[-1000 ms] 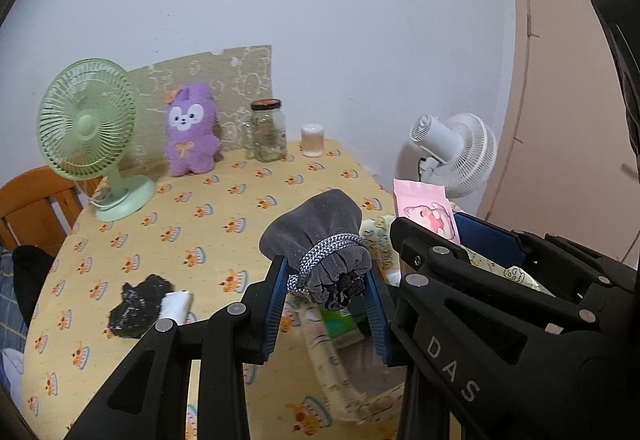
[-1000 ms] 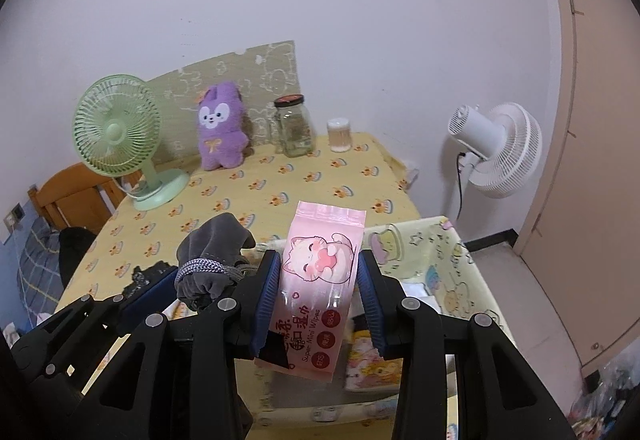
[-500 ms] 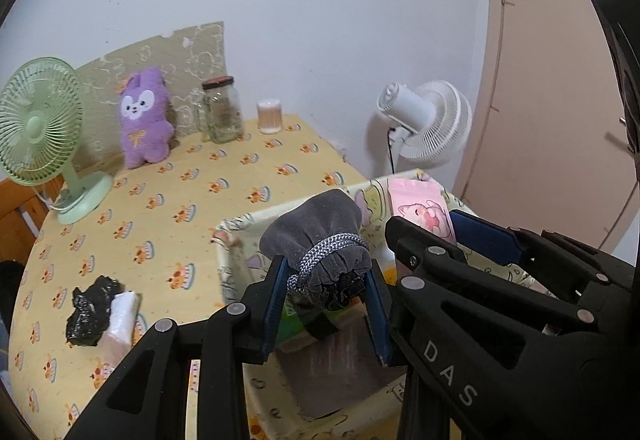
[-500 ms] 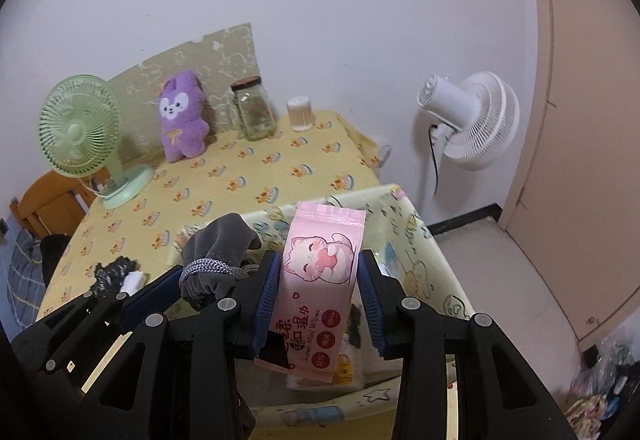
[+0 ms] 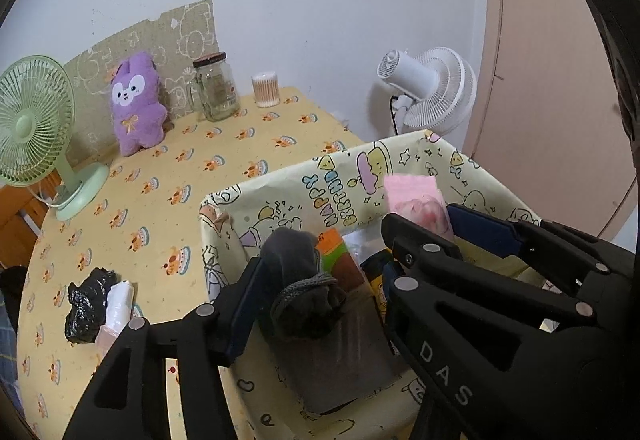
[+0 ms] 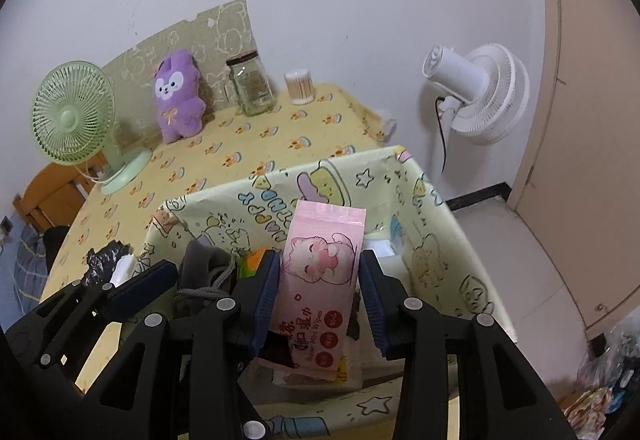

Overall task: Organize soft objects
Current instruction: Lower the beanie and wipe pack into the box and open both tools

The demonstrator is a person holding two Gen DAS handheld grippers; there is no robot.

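My left gripper [image 5: 316, 280] is open above the yellow cartoon-print storage box [image 5: 280, 183]. The grey drawstring pouch [image 5: 304, 288] hangs loose against its left finger, sagging into the box. My right gripper [image 6: 318, 288] holds the pink wet-wipes pack [image 6: 320, 272] upright between its jaws, over the same box [image 6: 224, 199]. The pack also shows in the left wrist view [image 5: 416, 203]. The pouch shows in the right wrist view [image 6: 204, 276], between the left gripper's fingers.
The box holds an orange-green pack [image 5: 338, 260] and other packets. On the yellow tablecloth are a black bag with a white roll [image 5: 96, 304], a green fan [image 5: 36, 127], a purple plush [image 5: 136, 103], a glass jar [image 5: 214, 85] and a cotton-swab pot [image 5: 265, 89]. A white fan [image 6: 476, 91] stands beyond the table.
Both grippers moved over and down toward the box. The left gripper's jaws have spread and the pouch has slumped downward. The right gripper still grips the wipes pack.
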